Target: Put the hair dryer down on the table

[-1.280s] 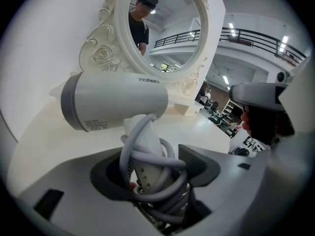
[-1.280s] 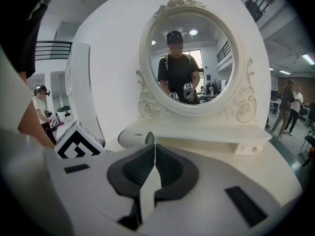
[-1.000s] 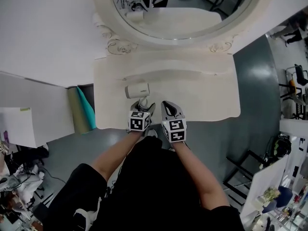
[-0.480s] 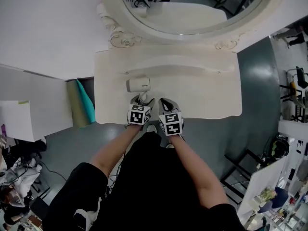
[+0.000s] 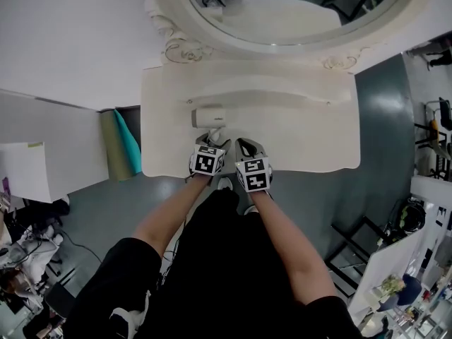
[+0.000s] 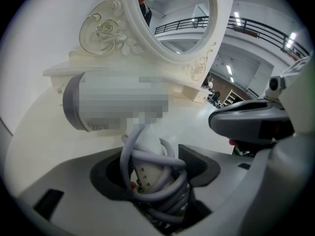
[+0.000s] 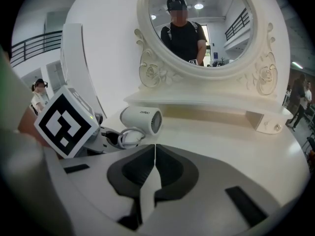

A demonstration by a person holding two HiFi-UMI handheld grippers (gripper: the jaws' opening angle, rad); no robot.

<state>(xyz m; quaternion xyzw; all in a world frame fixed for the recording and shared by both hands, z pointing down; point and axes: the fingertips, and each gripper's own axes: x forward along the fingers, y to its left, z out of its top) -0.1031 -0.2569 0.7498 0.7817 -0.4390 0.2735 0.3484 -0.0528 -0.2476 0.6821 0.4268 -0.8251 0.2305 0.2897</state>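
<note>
Floor (image 5: 381,119) of grey-green and a plain white wall (image 5: 70,34) frame a cream bench (image 5: 304,140) with an ornate oval mirror (image 5: 296,20) at its back. The bench top is bare apart from what the person is bringing to it.

The hair dryer (image 5: 209,117) sits over the near left part of the bench, directly ahead of the left gripper (image 5: 210,145), on the mirror side. Its barrel runs crosswise, parallel to the front edge, while the handle (image 6: 147,163) points back toward the person. From where I stand I cannot tell whether the barrel is touching the top yet.

The left gripper is clamped on that handle, with the wound cord (image 6: 157,183) caught in the same grip. The right gripper (image 7: 155,171) hangs just beside it, jaws pressed together on nothing, so setting the dryer down looks like the left hand's job.
</note>
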